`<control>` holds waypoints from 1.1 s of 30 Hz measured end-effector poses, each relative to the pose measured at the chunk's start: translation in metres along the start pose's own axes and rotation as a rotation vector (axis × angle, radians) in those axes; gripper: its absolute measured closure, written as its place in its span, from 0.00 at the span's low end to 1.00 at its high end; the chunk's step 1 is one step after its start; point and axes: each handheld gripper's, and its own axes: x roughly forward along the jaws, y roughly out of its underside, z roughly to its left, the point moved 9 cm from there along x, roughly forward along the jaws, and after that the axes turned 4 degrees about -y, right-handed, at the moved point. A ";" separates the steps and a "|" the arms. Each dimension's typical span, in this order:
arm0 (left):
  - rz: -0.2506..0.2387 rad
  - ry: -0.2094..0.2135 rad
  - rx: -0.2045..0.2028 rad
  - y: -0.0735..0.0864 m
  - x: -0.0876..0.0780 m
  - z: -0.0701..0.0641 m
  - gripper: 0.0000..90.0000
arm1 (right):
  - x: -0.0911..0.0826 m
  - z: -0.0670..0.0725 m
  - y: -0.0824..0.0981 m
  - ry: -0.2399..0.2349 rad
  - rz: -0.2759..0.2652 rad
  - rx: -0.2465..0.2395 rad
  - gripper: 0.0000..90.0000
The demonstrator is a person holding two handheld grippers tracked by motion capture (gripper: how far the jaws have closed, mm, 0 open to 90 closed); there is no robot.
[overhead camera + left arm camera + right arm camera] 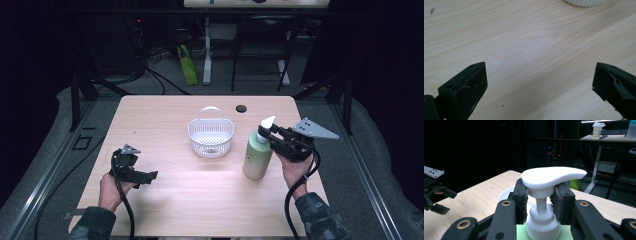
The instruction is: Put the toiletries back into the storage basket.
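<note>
— Bottle first: where does the pale green plastic pump bottle with the white pump head [258, 155] stand?

— Right of centre in the high view, upright on the light wooden table [200, 200], just beside the white perforated plastic basket with a hoop handle [210, 136], a small gap between them

— And the right gripper [270, 134]?

— Its black jaws are clamped on the bottle's neck, right under the pump head. In the right gripper view the white collar [541, 221] sits squeezed between both pads, the spout [554, 176] pointing to the right of the frame

— Left gripper [150, 175]?

— Lower left of the high view, held low over bare wood, well apart from the bottle. In the left gripper view its jaws stand wide with nothing between them, and the basket's rim [584, 2] peeks in at the top edge

— Anything else on the table?

— Small dark round disc [241, 108] near the far edge, behind the basket
</note>
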 end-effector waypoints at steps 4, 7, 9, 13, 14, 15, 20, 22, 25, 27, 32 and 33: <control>-0.003 0.002 -0.005 0.000 0.000 0.000 0.00 | 0.001 0.000 0.000 -0.002 0.005 0.002 0.74; -0.002 0.004 -0.006 0.001 0.000 0.000 0.00 | 0.000 0.001 -0.002 -0.004 0.001 -0.003 0.74; -0.002 0.004 -0.005 0.001 0.001 -0.001 0.00 | 0.000 0.003 -0.004 -0.006 -0.001 -0.002 0.74; -0.002 0.005 -0.006 0.001 0.000 -0.001 0.00 | 0.000 0.005 -0.006 -0.006 0.000 -0.004 0.74; 0.000 0.005 -0.006 0.002 0.000 -0.001 0.00 | 0.000 0.005 -0.008 -0.005 -0.001 -0.009 0.74; 0.000 0.006 -0.006 0.002 0.000 -0.001 0.00 | 0.000 0.006 -0.008 -0.006 -0.001 -0.010 0.74; 0.006 0.003 0.002 0.002 0.002 -0.001 0.00 | 0.000 0.008 -0.012 -0.011 0.000 -0.015 0.74; 0.006 0.006 0.002 0.002 0.002 -0.001 0.00 | 0.000 0.008 -0.013 -0.015 0.000 -0.014 0.74; 0.005 0.007 -0.002 0.003 0.002 -0.001 0.00 | 0.000 0.009 -0.014 -0.018 0.002 -0.017 0.74; 0.004 0.007 -0.005 0.003 0.002 -0.001 0.00 | 0.001 0.010 -0.014 -0.019 0.006 -0.016 0.74; 0.006 0.008 -0.001 0.003 0.002 -0.001 0.00 | 0.000 0.010 -0.016 -0.020 0.006 -0.020 0.74; 0.003 0.009 -0.002 0.003 0.002 -0.001 0.00 | 0.000 0.009 -0.017 -0.020 0.004 -0.023 0.74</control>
